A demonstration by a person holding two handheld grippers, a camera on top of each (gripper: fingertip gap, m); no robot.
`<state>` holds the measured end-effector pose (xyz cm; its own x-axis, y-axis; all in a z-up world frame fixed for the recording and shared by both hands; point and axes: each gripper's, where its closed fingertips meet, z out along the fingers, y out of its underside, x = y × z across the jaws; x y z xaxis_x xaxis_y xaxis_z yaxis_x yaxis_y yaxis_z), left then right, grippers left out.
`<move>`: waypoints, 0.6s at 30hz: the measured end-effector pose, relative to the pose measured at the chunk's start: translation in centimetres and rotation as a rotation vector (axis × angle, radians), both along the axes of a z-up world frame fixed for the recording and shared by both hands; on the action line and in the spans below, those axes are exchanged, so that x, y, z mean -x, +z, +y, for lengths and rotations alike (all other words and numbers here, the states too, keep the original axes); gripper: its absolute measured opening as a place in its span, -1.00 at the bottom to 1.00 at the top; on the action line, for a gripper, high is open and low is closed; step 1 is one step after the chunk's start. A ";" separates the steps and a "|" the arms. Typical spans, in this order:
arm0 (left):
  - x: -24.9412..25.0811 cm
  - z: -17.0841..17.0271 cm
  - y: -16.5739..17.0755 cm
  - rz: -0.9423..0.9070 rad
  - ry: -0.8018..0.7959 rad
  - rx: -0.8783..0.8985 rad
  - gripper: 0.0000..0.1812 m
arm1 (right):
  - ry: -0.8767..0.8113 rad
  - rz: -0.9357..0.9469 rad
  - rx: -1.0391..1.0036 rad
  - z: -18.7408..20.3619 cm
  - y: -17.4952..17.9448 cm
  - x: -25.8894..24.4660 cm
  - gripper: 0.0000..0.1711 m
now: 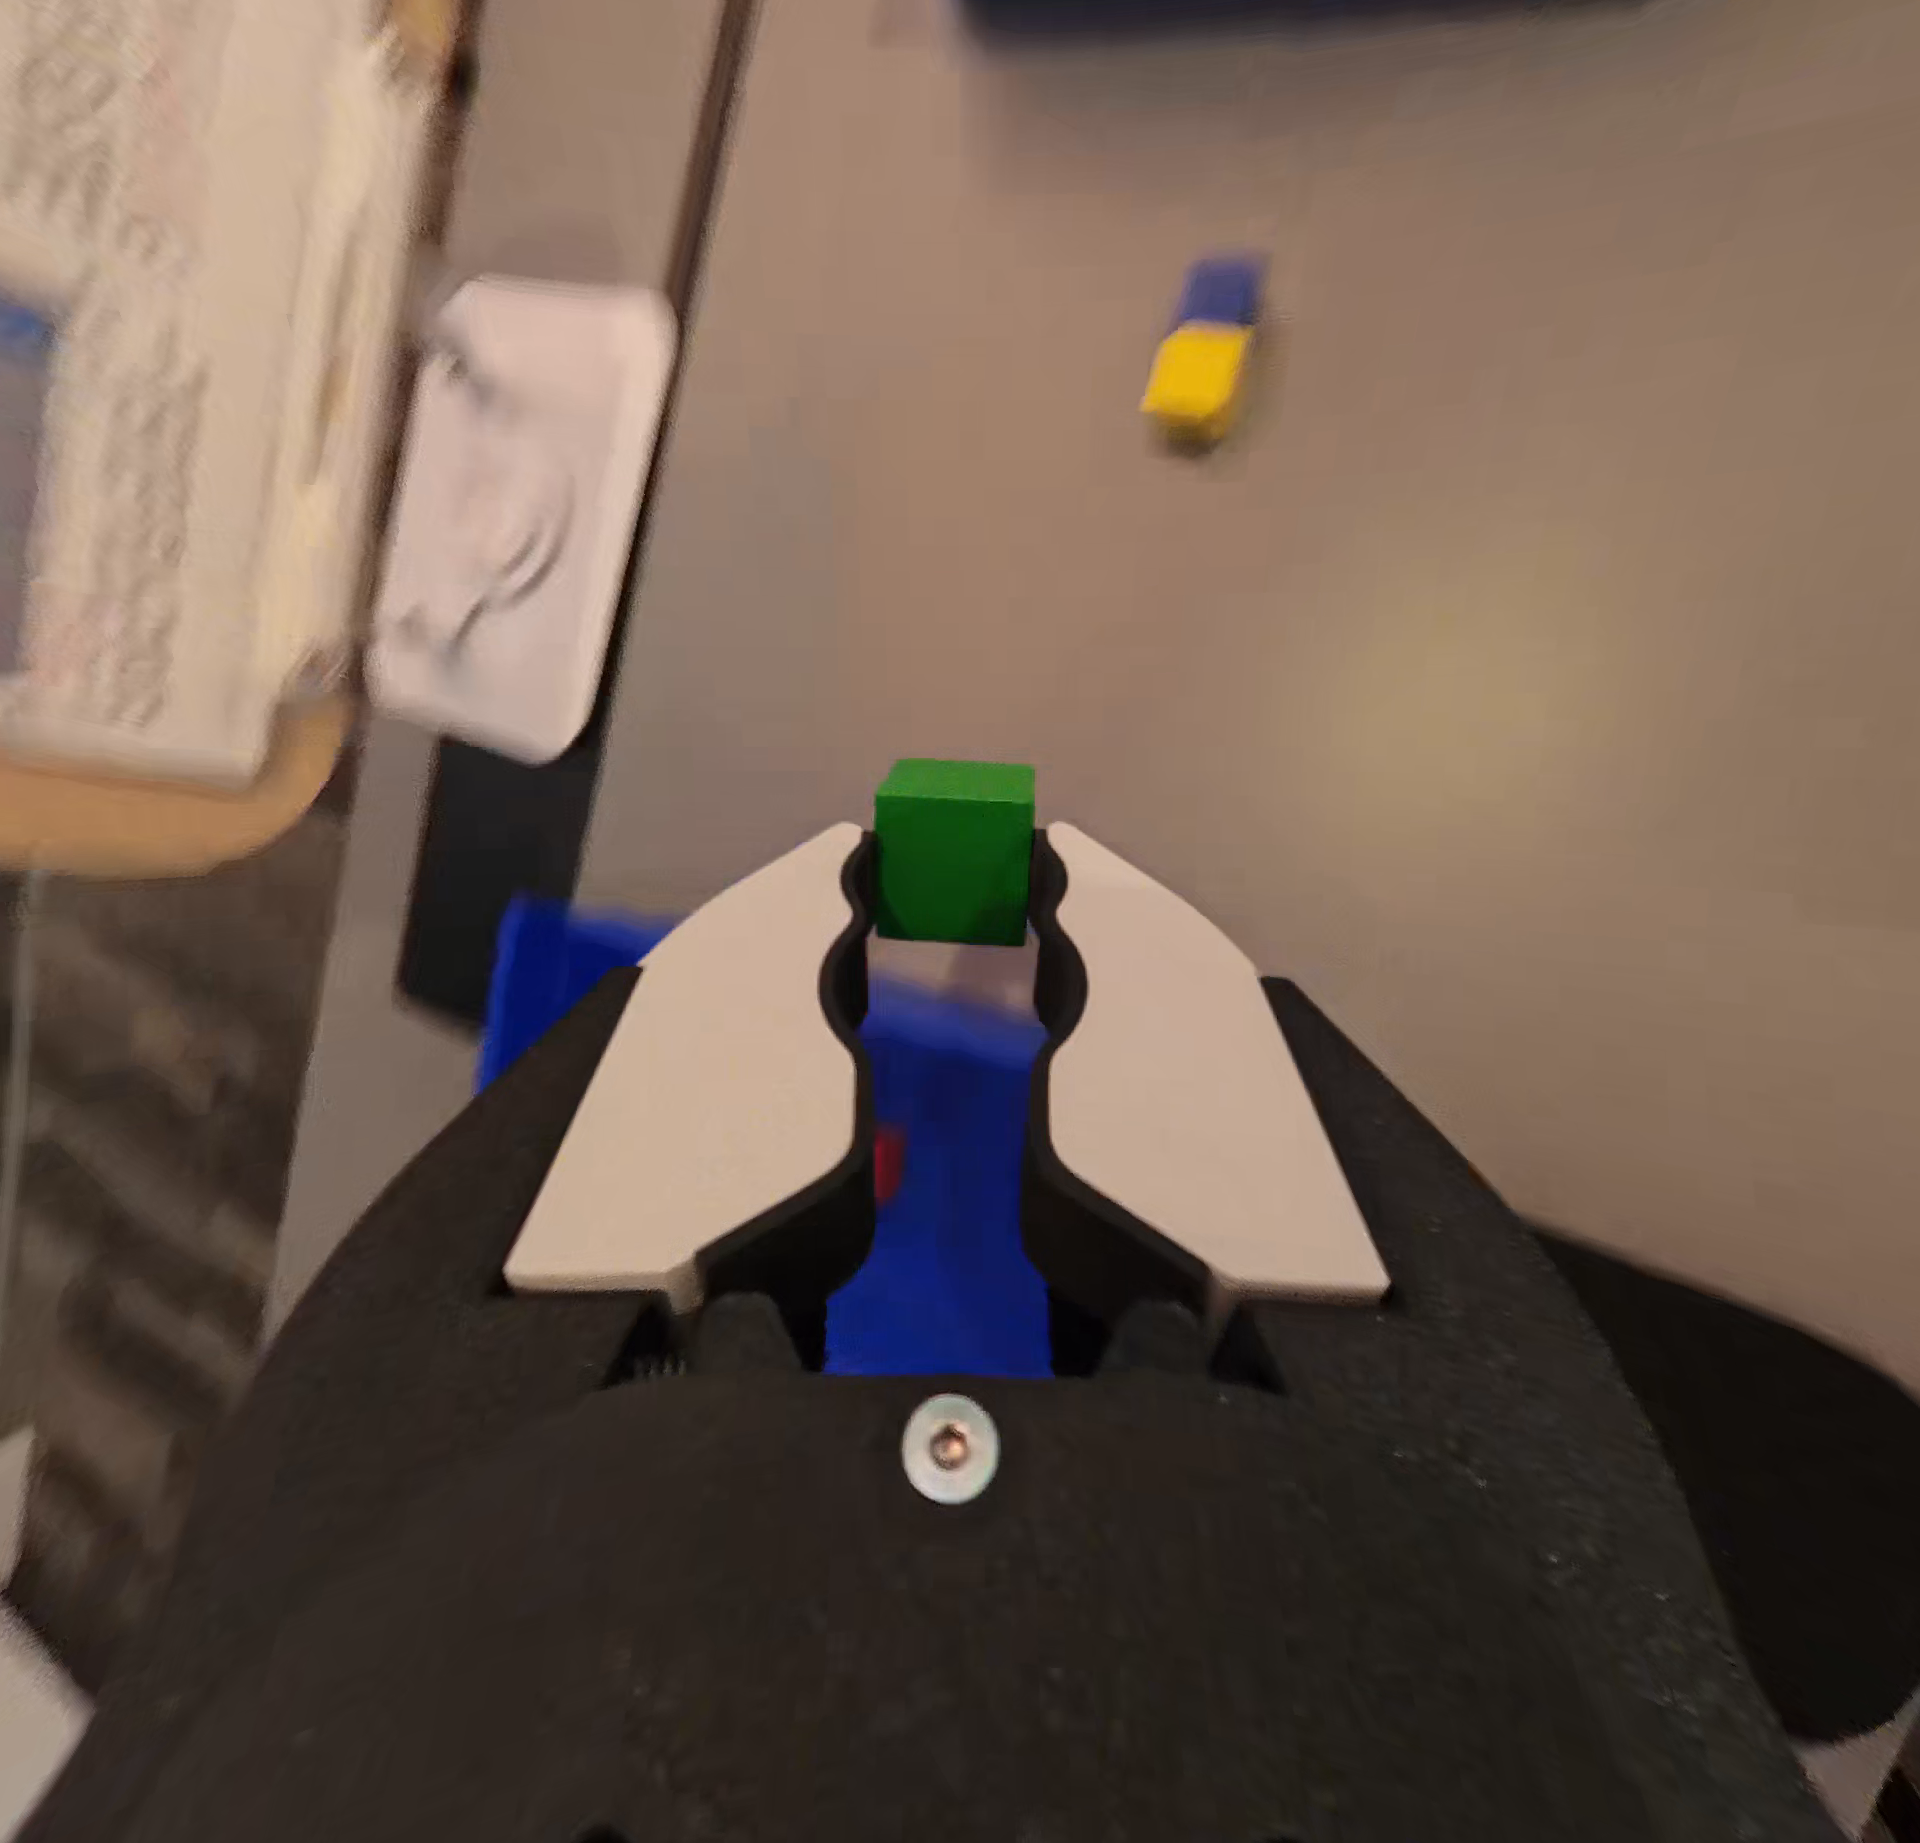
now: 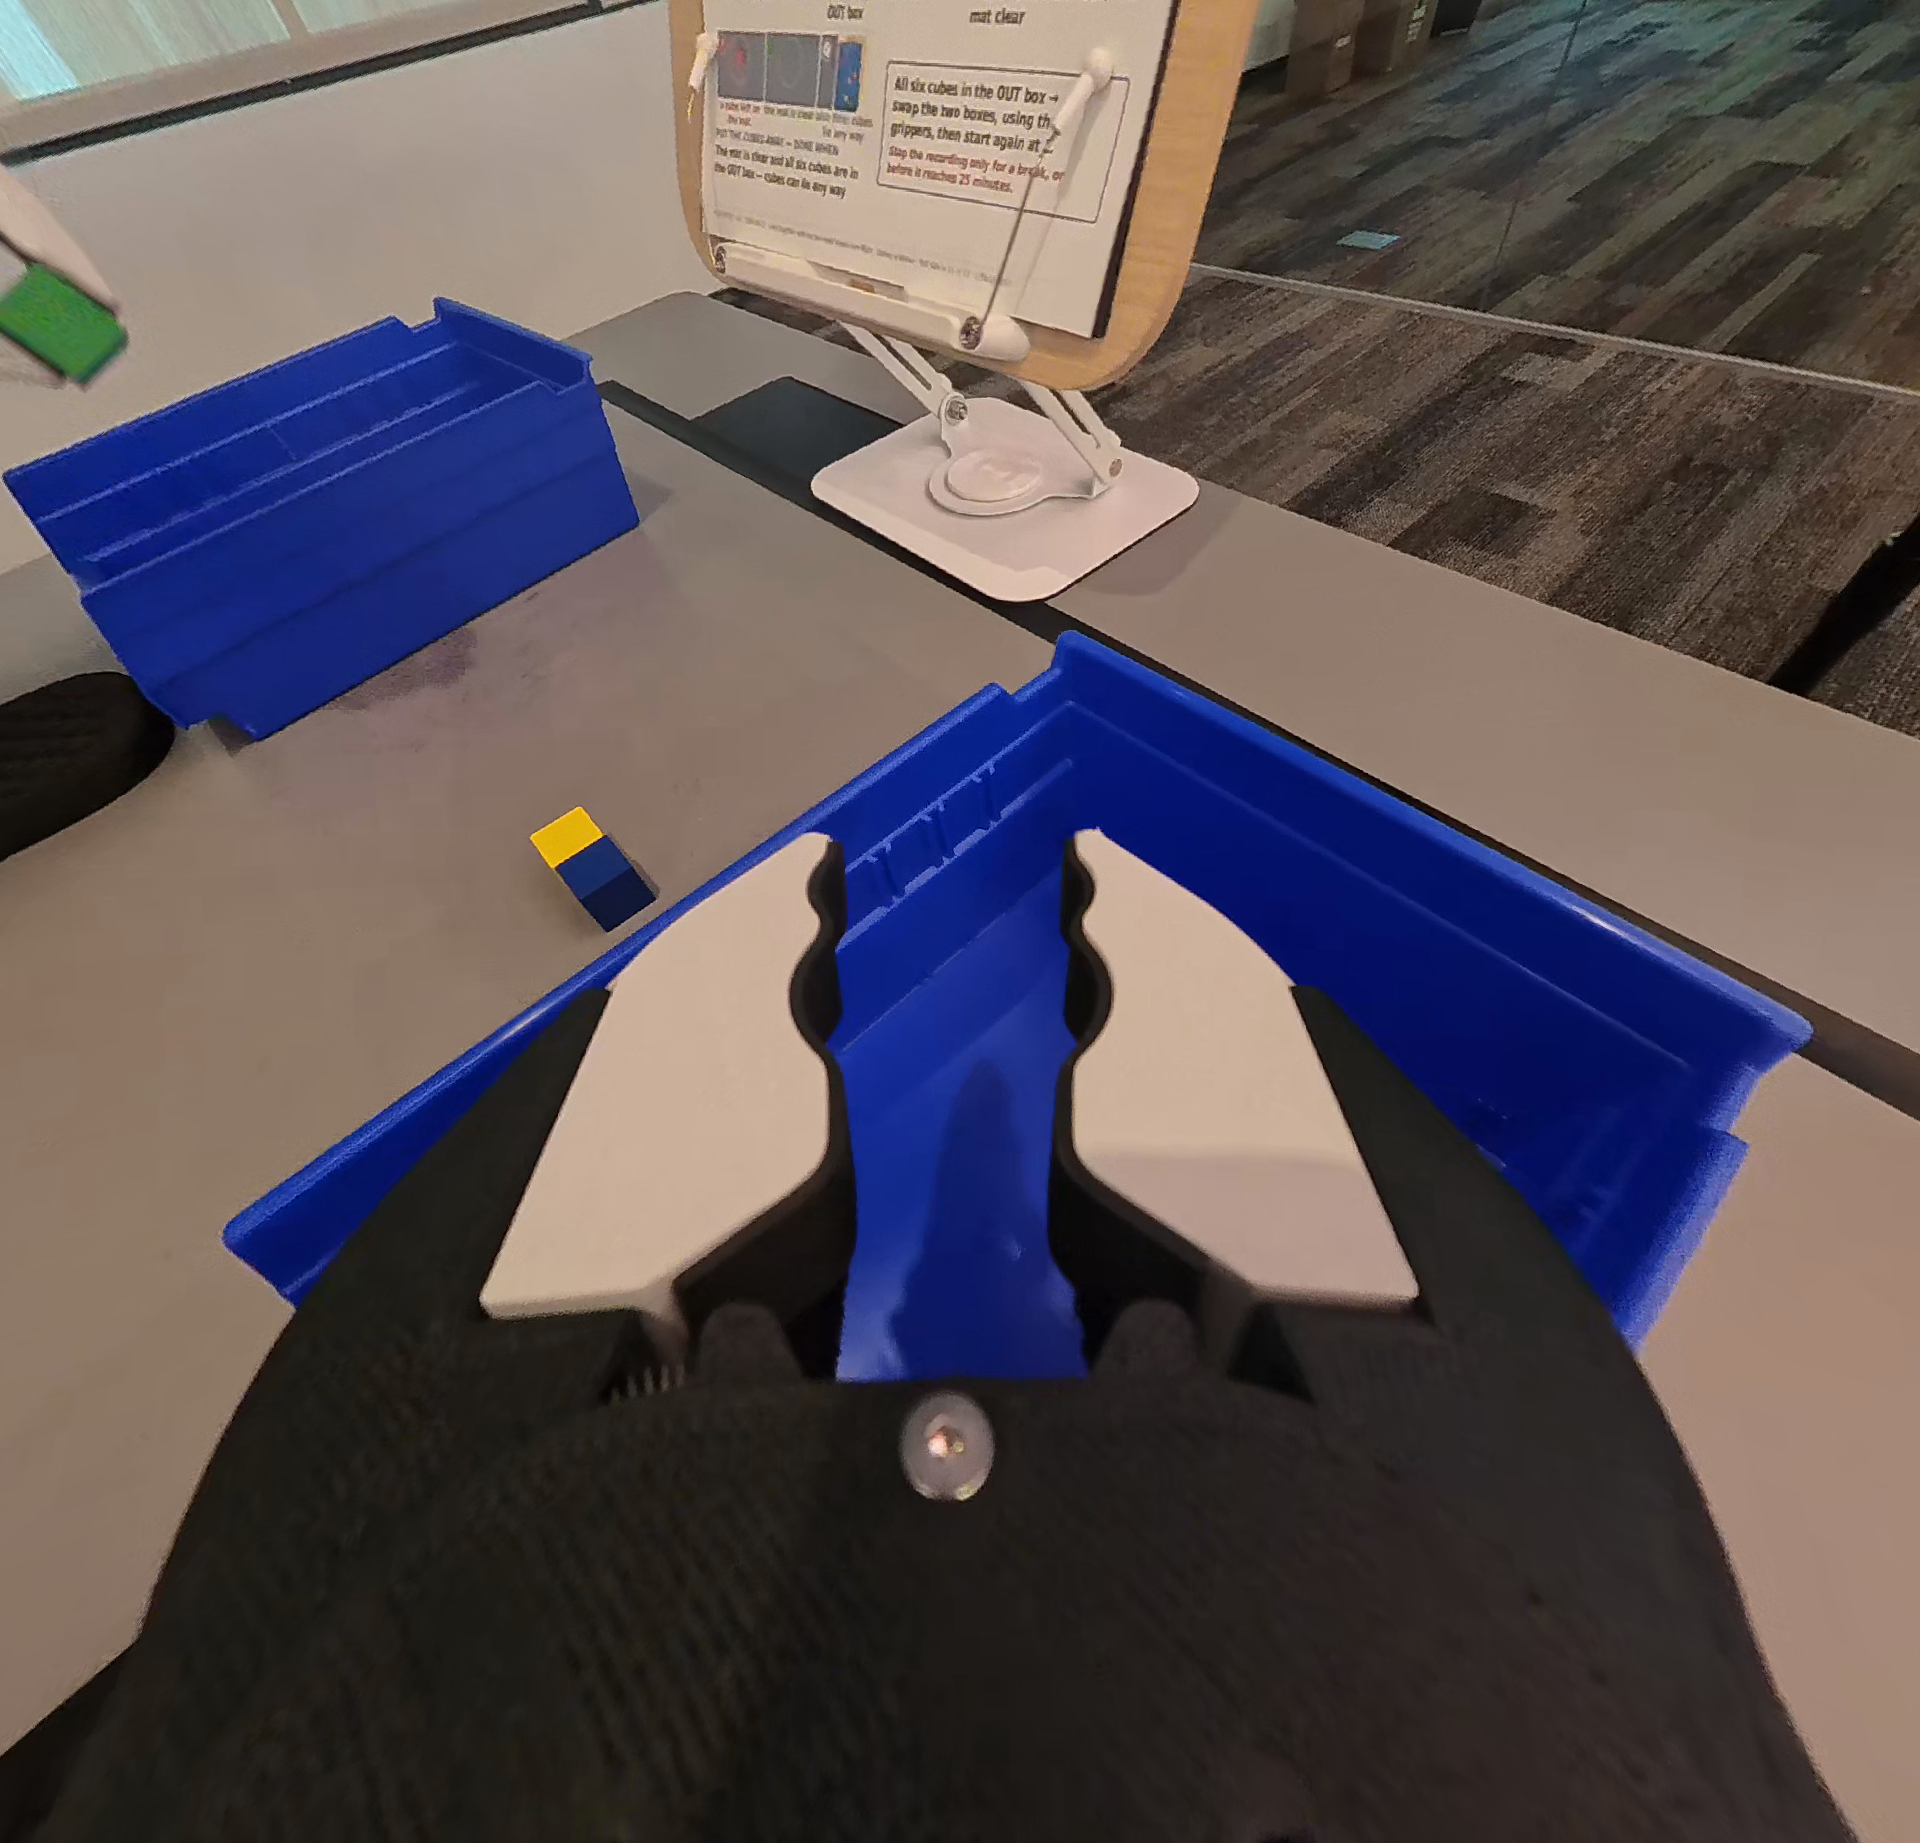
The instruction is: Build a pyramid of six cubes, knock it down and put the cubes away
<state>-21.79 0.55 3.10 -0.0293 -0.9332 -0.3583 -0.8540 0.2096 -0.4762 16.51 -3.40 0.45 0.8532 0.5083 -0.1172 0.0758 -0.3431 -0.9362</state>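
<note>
Gripping one green cube (image 1: 954, 853): left gripper (image 1: 954, 858); right gripper (image 2: 951, 863) agape, empty; two bins (image 2: 312, 505).

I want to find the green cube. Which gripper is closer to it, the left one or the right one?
Left. The left gripper is shut on the green cube, pinched between its fingertips. The right gripper hangs open over a blue bin, far from the cube.

We see glossy blue plastic bins (image 2: 343, 536), a smooth matt grey worktop (image 2: 727, 671), and rough black tongs (image 2: 951, 848) with matt grey plates.
</note>
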 end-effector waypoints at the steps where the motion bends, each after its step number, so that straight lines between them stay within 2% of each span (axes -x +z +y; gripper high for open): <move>1: -2.3 -1.5 -1.2 0.003 -0.060 0.044 -0.69 | 0.005 -0.003 0.001 0.0 0.0 0.1 -0.53; 4: -7.2 -3.7 -6.8 0.108 -0.139 0.110 -0.69 | 0.016 -0.013 0.003 -0.1 0.0 0.4 -0.52; 9: -11.2 -3.4 -14.7 0.242 -0.112 0.179 -0.69 | 0.024 0.002 -0.031 -0.7 1.0 0.5 -0.53; 13: -11.9 -1.7 -17.3 0.307 -0.084 0.154 -0.69 | 0.017 0.012 -0.060 -1.2 2.0 0.1 -0.53; 18: -12.5 -1.2 -18.1 0.310 -0.091 0.164 -0.69 | 0.009 0.036 -0.067 -1.5 2.2 -0.5 -0.53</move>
